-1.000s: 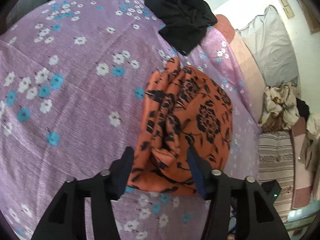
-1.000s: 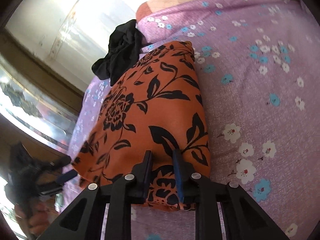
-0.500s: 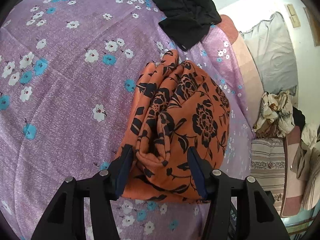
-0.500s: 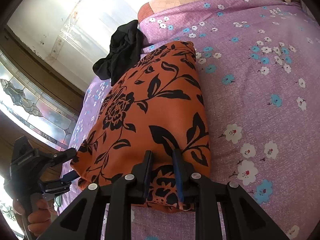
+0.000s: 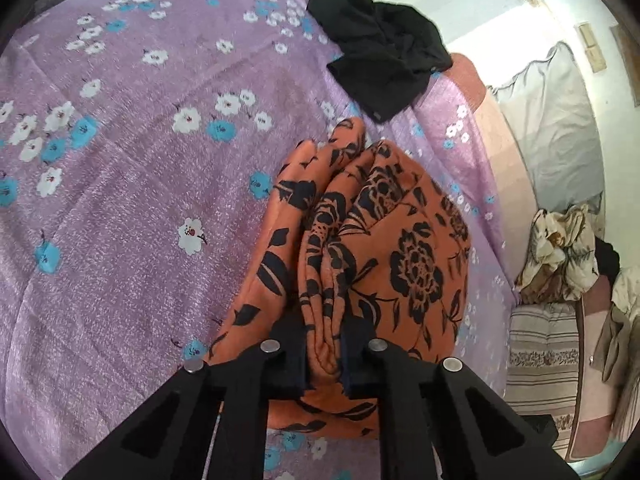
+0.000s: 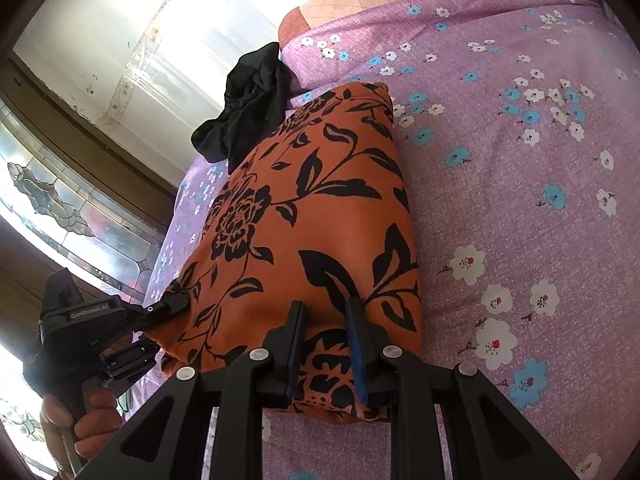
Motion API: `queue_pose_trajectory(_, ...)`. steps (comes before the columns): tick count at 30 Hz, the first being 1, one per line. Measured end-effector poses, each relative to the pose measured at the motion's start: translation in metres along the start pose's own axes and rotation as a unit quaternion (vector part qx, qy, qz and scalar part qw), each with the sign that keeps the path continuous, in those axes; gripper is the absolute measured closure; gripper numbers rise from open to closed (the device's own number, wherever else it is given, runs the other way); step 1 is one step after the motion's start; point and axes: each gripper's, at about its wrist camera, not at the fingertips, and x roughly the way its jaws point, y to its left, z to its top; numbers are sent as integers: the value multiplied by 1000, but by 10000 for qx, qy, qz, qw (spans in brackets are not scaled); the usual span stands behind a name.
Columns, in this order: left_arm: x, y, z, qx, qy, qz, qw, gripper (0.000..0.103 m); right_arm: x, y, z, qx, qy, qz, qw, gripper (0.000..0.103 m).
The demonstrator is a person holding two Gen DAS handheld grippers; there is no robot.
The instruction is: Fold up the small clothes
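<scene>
1. The folded orange garment with a black floral print (image 5: 384,248) is lying on the bed near its far side; its underside and the near fold below both pairs of tongs are hidden from view.
2. The left tongs (image 5: 323,350) are pinching narrowly on a thick bundle of the garment's layered edge folds, the cloth bulging between the black fingers (image 5: 290,344).
3. The right tongs (image 6: 326,336) are gripping the garment's near end, a band of cloth filling the narrow gap between them; how deep the grip is going cannot be told.
4. In the right wrist view the left tongs are showing at the garment's left corner, with the person's left hand (image 6: 86,420) partly cut off at the frame edge.
5. The cloth is looking soft and matte, the bundle rounded, its left edge stacked in ridges.
6. The purple bedsheet with white and blue flowers (image 5: 132,208) is spreading smooth and wide to one side.
7. A crumpled black garment (image 5: 384,52) is sitting just beyond, near the bed's edge.
8. Piled cloths (image 5: 560,256) are lying well apart, off the bed.
</scene>
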Motion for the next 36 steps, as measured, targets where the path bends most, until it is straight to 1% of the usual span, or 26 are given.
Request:
queue_pose_trajectory(2,-8,-3,-5,33,-121,-62,9999,92,-4,-1,0,58,78,34,9999,80)
queue_pose_trajectory(4,-18,-4,-15,138,-146,-95,9998,92,-12,0,3,62,127,45,9999,80)
queue_pose_trajectory(6,-28,-5,-25,254,-157,-112,9995,92,-19,1,7,50,75,82,9999,76)
queue_pose_trajectory(8,-37,-2,-34,297,-140,-155,9993,92,-25,7,15,-66,-23,44,10000,76)
queue_pose_trajectory(9,-39,-2,-36,307,-172,-122,9993,92,-27,11,18,-118,-66,29,9999,76)
queue_pose_trajectory(11,-37,8,-33,247,-261,163,9992,92,-27,24,29,-299,-175,77,9994,76)
queue_pose_trajectory(12,-36,12,-30,184,-239,190,9994,92,-25,31,33,-365,-193,98,9991,76)
queue_pose_trajectory(13,-33,20,-25,43,-192,113,9997,92,-22,36,37,-404,-195,102,9989,76)
queue_pose_trajectory(14,-33,23,-23,3,-177,61,9998,92,-15,44,42,-434,-164,93,9989,76)
queue_pose_trajectory(16,-26,23,-17,149,-110,225,9996,91,5,57,53,-444,-25,-19,9990,76)
queue_pose_trajectory(18,-22,21,-16,157,-46,346,9993,91,25,67,63,-452,66,-35,9990,76)
queue_pose_trajectory(21,-26,16,-14,258,-18,434,9987,90,57,77,75,-368,227,-99,9990,76)
queue_pose_trajectory(22,-25,14,-13,252,-5,435,9987,89,70,78,80,-297,383,-122,9987,76)
queue_pose_trajectory(23,-26,15,-12,225,1,427,9988,89,95,79,84,-212,749,-279,9966,76)
queue_pose_trajectory(24,-26,14,-10,214,3,429,9989,88,113,77,85,-184,984,-463,9939,77)
queue_pose_trajectory(25,-27,13,-9,225,-5,455,9987,87,122,76,86,-209,1008,-515,9934,77)
queue_pose_trajectory(26,-30,11,-9,251,-31,478,9985,86,127,80,89,-397,808,-510,9946,77)
queue_pose_trajectory(27,-34,10,-9,280,-57,475,9985,85,131,82,91,-528,776,-551,9941,77)
queue_pose_trajectory(29,-43,7,-11,432,-238,572,9971,85,135,83,94,-479,829,-584,9937,77)
queue_pose_trajectory(30,-49,3,-10,535,-394,667,9956,85,134,83,96,-440,855,-551,9938,77)
queue_pose_trajectory(31,-57,-2,-10,683,-666,799,9922,85,131,83,97,-441,872,-502,9939,77)
queue_pose_trajectory(32,-61,-3,-12,772,-832,858,9898,85,125,82,98,-466,889,-412,9941,77)
queue_pose_trajectory(33,-68,-9,-13,936,-1086,901,9856,85,116,79,98,-460,902,-312,9944,78)
queue_pose_trajectory(34,-71,-10,-12,1017,-1186,901,9836,85,107,76,99,-408,876,-230,9951,77)
queue_pose_trajectory(36,-73,-16,-13,1120,-1236,705,9835,85,79,69,94,-368,710,-88,9968,76)
